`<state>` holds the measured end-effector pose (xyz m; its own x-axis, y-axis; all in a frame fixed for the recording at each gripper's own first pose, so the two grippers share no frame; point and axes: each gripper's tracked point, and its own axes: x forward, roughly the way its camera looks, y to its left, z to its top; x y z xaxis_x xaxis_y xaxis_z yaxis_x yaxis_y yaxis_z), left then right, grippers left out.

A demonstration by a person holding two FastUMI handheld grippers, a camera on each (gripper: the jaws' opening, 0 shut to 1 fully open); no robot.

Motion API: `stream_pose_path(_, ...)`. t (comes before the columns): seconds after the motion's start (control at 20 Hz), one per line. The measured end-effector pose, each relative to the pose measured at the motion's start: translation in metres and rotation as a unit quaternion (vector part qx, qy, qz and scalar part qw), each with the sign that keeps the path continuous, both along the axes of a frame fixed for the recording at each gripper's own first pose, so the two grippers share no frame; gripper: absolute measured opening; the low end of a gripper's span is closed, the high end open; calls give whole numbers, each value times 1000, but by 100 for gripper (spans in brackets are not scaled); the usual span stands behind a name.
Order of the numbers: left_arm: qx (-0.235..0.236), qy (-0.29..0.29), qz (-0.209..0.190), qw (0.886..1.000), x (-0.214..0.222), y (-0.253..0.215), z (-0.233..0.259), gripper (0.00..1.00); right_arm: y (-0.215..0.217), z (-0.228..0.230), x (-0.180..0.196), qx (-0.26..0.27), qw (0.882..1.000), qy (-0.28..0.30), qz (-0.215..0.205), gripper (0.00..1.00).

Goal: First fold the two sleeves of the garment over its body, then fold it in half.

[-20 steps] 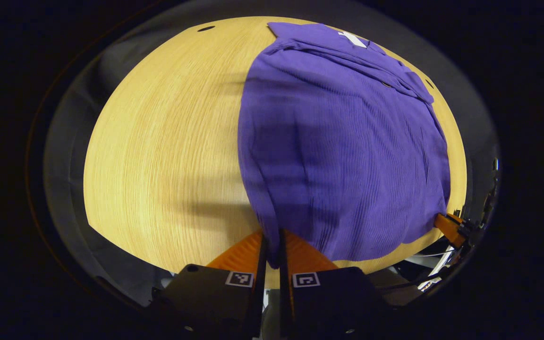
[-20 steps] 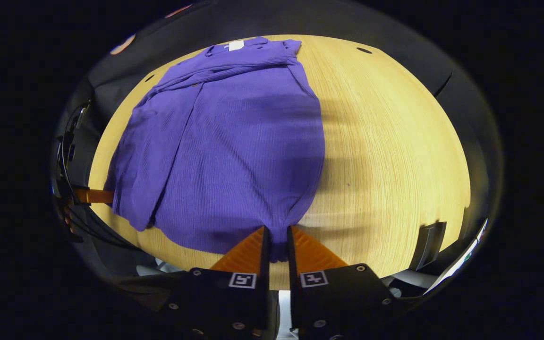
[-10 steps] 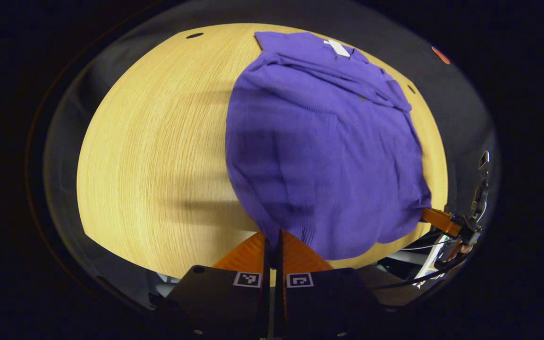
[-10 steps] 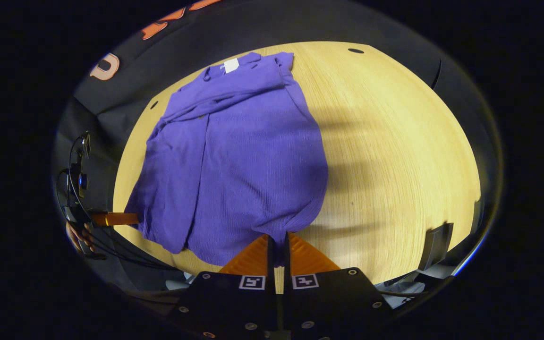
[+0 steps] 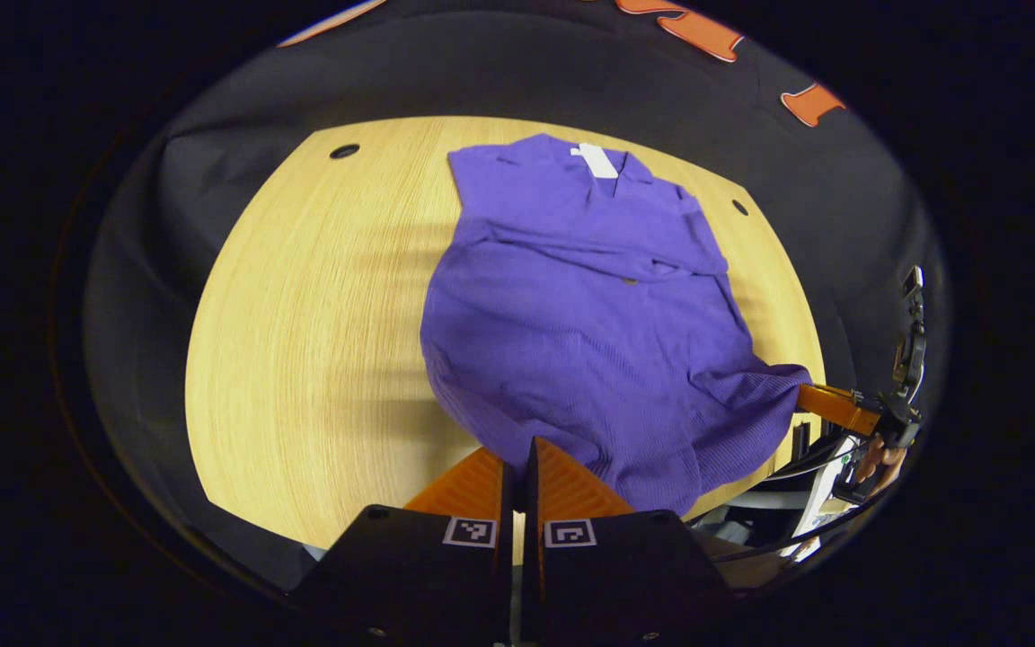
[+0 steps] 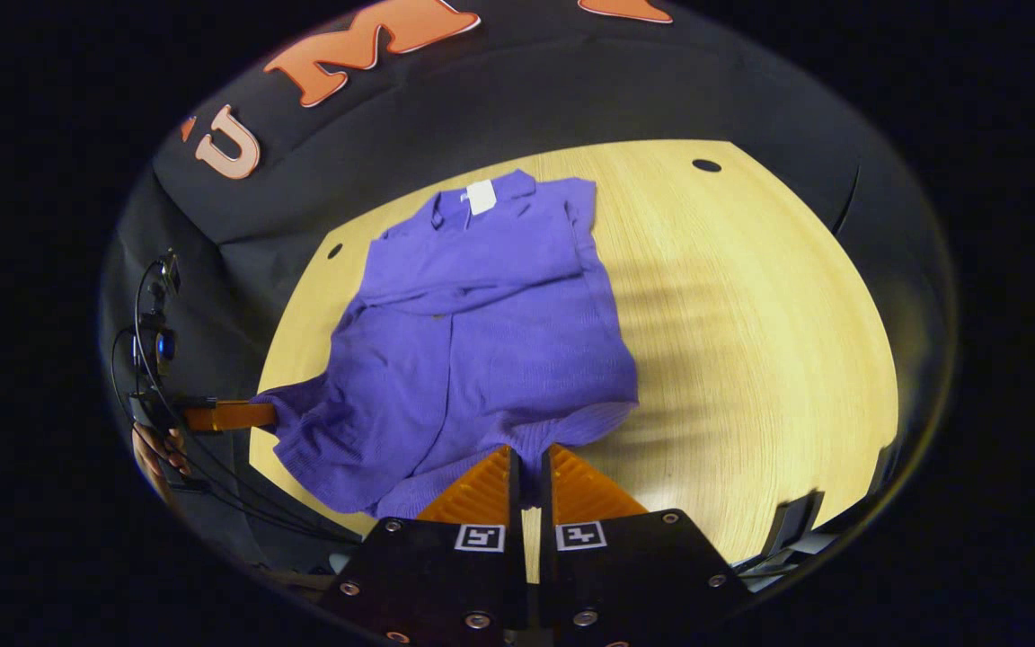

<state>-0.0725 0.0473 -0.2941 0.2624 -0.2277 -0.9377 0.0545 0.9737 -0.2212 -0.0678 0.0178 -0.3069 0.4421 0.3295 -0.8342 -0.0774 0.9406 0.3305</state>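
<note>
- My left gripper [image 5: 517, 463] is clenched on one bottom corner of the purple garment [image 5: 585, 305], both fingers pressing the hem between them with almost no gap showing.
- My right gripper [image 6: 528, 467] is clamped the same way on the other bottom corner, the fabric bunching into the narrow slot between its fingers.
- The garment lies on the wooden table [image 5: 302, 341], collar and white tag [image 5: 597, 162] at the far end; its near end is lifted off the wood and hangs from my two grips.
- Across the chest the cloth is layered in a band, so I judge the sleeves to be folded over the body and the fold in half to be the step in hand.
- In the left gripper view, the right gripper [image 5: 827, 406] pinches its corner at the far right, so the hem sags between the grips rather than stretching taut.
- To do this well I should draw the two corners slightly apart to flatten the hem, then carry both forward at equal height and pace toward the shoulders.
- I should lay the hem square to the collar edge before letting go; releasing one corner early would probably skew the fold.
- Lifting too high risks dragging the layered sleeves out of place.
</note>
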Motion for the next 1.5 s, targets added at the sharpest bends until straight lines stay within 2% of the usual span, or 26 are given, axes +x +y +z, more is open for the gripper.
stream_pose_path(0.5, 21, -80, -25, 996, 112, -5, 70, 5, 3, 73, 95, -34, 994, -92, 40, 6)
stream_pose_path(0.9, 37, -104, -24, 994, 209, -8, 88, 5, 11, 105, 183, -45, 989, -132, 54, 6)
stream_pose_path(1.15, 74, -110, -25, 991, 279, -2, 80, 5, 17, 93, 261, -39, 991, -122, 47, 6)
stream_pose_path(1.5, 142, -139, -45, 979, 364, -1, 41, 5, 11, 48, 349, -62, 991, -106, 44, 6)
